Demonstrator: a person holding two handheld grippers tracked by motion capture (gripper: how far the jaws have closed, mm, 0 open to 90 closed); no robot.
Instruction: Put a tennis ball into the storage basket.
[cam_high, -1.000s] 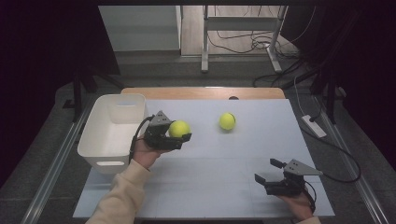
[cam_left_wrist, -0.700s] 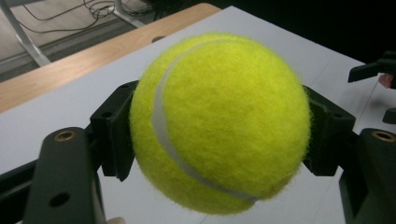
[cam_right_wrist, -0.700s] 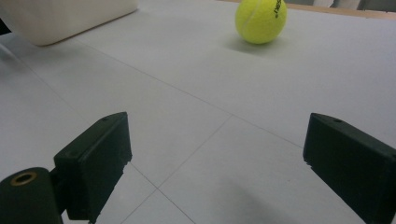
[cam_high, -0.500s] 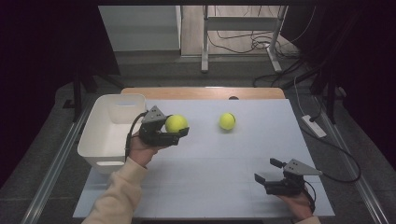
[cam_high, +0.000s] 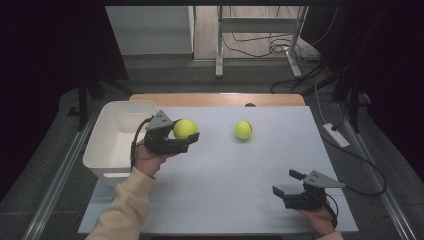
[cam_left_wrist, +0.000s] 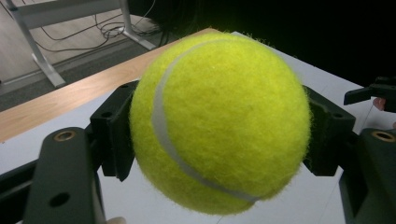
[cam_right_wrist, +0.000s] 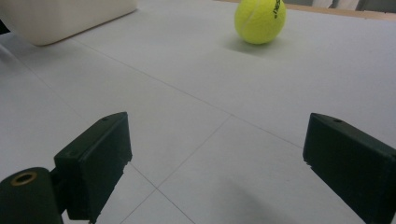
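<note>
Your left claw (cam_high: 186, 141) is raised above the worktop (cam_high: 225, 200), just right of the bin (cam_high: 117, 140), with one ball (cam_high: 185, 129) in it. The other ball (cam_high: 243, 130) lies farther right. Your right claw (cam_high: 287, 182) sits near the front right corner.

The tennis ball on the table (cam_right_wrist: 260, 19) bears dark print, too small to read.

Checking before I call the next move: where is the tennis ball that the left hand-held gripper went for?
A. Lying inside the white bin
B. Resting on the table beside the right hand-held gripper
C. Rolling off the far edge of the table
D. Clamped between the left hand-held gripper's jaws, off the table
D: the tennis ball sits pinched between both black jaws of the left hand-held gripper, held above the table beside the white bin.
</note>
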